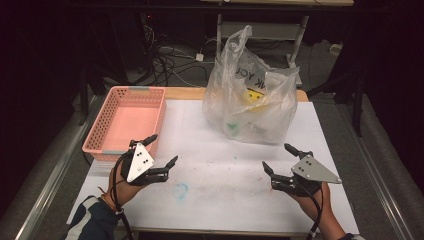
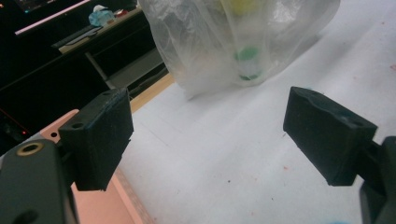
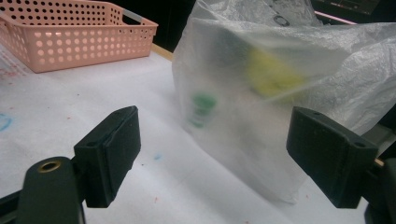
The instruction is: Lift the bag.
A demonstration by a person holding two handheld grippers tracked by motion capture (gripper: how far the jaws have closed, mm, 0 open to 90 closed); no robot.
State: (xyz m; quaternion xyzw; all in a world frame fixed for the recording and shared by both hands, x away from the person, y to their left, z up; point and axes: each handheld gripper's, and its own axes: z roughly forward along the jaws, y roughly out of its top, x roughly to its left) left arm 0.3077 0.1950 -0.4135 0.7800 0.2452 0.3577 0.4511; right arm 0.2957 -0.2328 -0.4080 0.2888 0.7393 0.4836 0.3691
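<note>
While both tongs hover spread and empty over the white-covered worktop (image 1: 220,175), the crinkled translucent plastic bag (image 1: 250,100) stands at the far middle, a yellow shape and a green-capped item dimly showing through it. Left tongs (image 1: 161,150) sit just beside the pink perforated plastic basket (image 1: 125,122); right tongs (image 1: 279,158) sit near the bag's front right.
</note>
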